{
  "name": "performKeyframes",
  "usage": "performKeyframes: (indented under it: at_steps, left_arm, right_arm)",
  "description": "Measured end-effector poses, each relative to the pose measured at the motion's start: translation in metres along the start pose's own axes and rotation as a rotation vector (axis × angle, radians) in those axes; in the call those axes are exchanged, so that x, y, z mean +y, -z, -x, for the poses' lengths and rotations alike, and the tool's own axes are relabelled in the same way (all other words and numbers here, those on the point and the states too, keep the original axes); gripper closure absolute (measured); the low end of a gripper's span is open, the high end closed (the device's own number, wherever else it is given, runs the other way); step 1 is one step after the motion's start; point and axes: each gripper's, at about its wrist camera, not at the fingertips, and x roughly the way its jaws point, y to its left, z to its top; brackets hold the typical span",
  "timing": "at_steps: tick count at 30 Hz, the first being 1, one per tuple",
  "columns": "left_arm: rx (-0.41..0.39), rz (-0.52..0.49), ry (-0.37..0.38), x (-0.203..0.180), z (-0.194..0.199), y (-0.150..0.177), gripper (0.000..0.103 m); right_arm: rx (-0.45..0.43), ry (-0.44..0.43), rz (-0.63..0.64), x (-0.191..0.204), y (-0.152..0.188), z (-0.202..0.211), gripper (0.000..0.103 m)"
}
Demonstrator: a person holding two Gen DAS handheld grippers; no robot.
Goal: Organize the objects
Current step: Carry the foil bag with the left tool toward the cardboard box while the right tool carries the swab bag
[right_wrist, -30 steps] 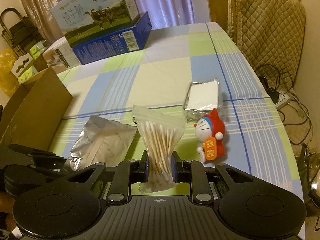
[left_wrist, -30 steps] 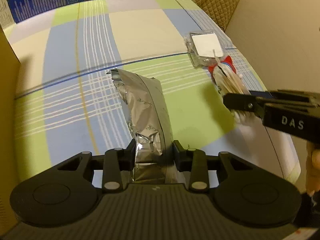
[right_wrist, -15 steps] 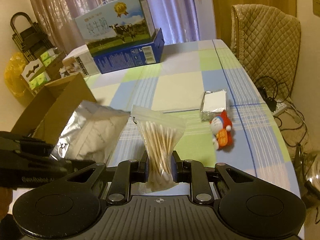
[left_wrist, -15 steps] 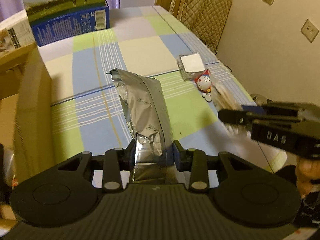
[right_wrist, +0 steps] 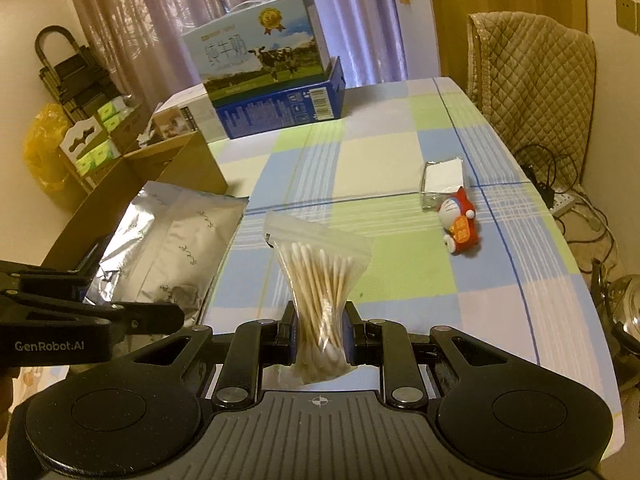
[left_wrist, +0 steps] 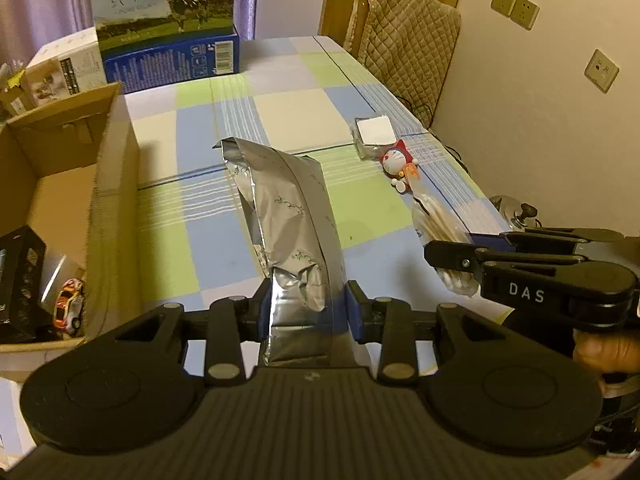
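Jaws of left gripper (left_wrist: pixel 306 312) clamped on silver foil pouch (left_wrist: pixel 288 216), right gripper (right_wrist: pixel 319 332) jaws pinching bag of cotton swabs (right_wrist: pixel 320 280)

Printed in white on the side of the right gripper (left_wrist: pixel 452 268), seen from the left wrist: "DAS". On the side of the left gripper (right_wrist: pixel 176 316), seen from the right wrist: "GenRobot.AI". On the milk carton box (right_wrist: pixel 260 52) at the far end of the table (right_wrist: pixel 400 280): large Chinese characters "纯牛奶" above a picture of a cow, a gold medal seal too small to read, and a barcode on the blue tray beneath with illegible small print.
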Motion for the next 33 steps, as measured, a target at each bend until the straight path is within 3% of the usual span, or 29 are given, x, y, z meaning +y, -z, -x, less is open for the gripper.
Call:
performKeyframes:
  at_steps: [33]
  left_arm:
    - [-0.062,0.006,-0.072,0.033,0.054,0.015,0.072]
  right_arm:
    - [-0.013,-0.11,0.064,0.058,-0.006,0.007,0.085]
